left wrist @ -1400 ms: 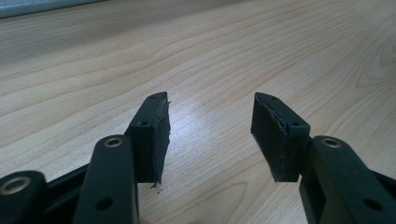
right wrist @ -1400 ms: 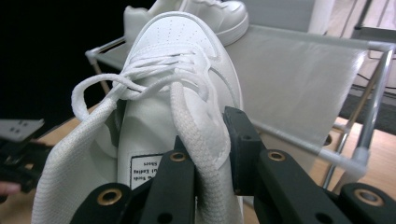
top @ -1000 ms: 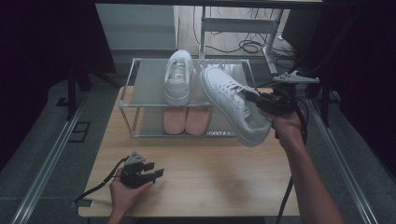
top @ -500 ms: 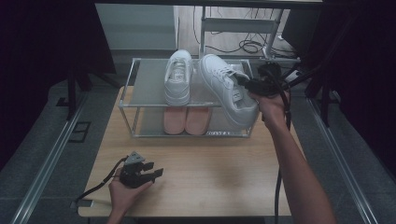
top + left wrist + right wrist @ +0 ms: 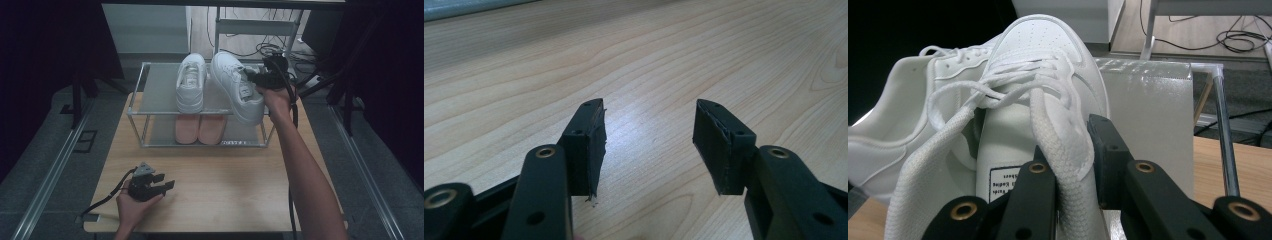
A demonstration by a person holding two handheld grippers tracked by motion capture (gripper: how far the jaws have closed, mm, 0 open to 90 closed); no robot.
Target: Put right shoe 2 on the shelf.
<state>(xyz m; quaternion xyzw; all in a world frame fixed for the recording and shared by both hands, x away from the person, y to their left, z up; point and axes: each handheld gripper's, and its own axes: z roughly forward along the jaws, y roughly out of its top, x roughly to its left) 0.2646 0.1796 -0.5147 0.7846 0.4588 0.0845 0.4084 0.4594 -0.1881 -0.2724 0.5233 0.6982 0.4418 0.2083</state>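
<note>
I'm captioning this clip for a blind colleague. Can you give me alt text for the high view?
The person's right tool grips a white sneaker at its opening, holding it over the top shelf of a small metal shoe rack, beside a matching sneaker already there. A pink pair sits on the lower shelf. The left tool rests open on the wooden table.

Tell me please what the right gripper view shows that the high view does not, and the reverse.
Right gripper view alone: the right gripper has its black jaws closed on the side wall of the white lace-up sneaker, and a small printed label sits inside that shoe.

High view alone: the left gripper rests open on the light wooden table; a pair of pink slippers lies on the lower shelf of the metal shoe rack.

Both: the held sneaker, the second white sneaker beside it, and the rack's top shelf.
</note>
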